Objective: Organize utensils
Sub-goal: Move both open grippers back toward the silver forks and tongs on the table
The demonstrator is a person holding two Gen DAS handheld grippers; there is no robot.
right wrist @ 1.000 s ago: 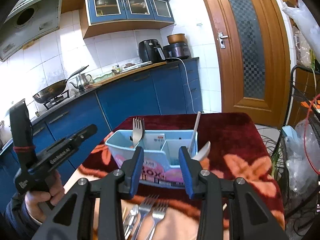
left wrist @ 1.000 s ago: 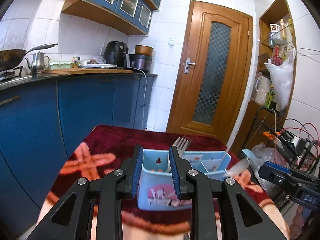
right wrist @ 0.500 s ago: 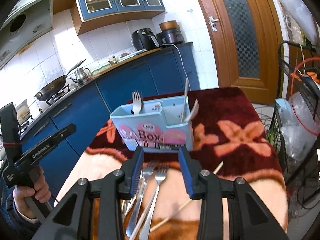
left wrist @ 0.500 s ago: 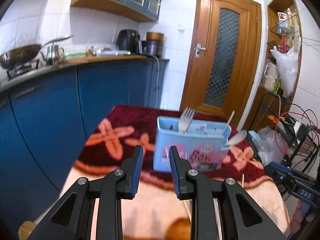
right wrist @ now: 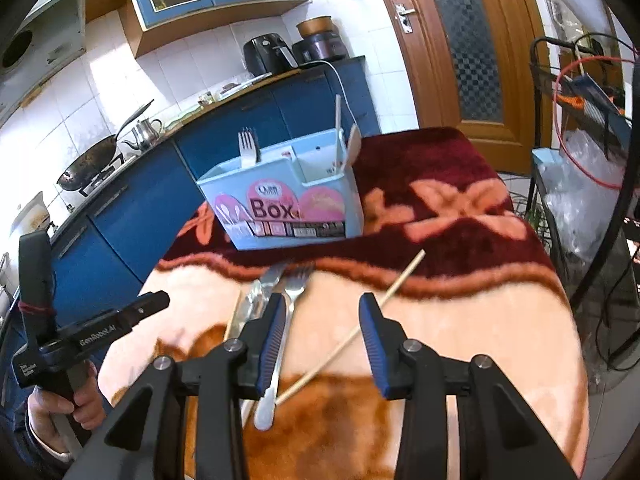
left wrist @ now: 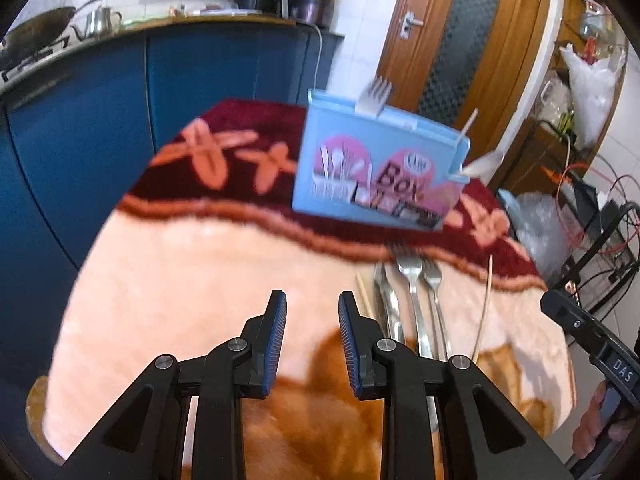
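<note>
Fork handles vanish behind the right gripper, whose empty jaws have just spread wider; the left gripper, lower now, stays slightly parted, empty.

Utensil box: pale blue plastic, front label with pink rounded panels and dark "Box" lettering. Blanket on table: peach field, orange-brown patch at near edge, dark maroon far end with salmon flower motifs, wavy rust border between. Forks lying on blanket: bright silver. Chopstick: light tan wood. Both grippers: black frames, blue ribbed pads. Base cabinets: deep blue. Door: orange-brown wood, dark checkered glass. Wall tiles: white.
</note>
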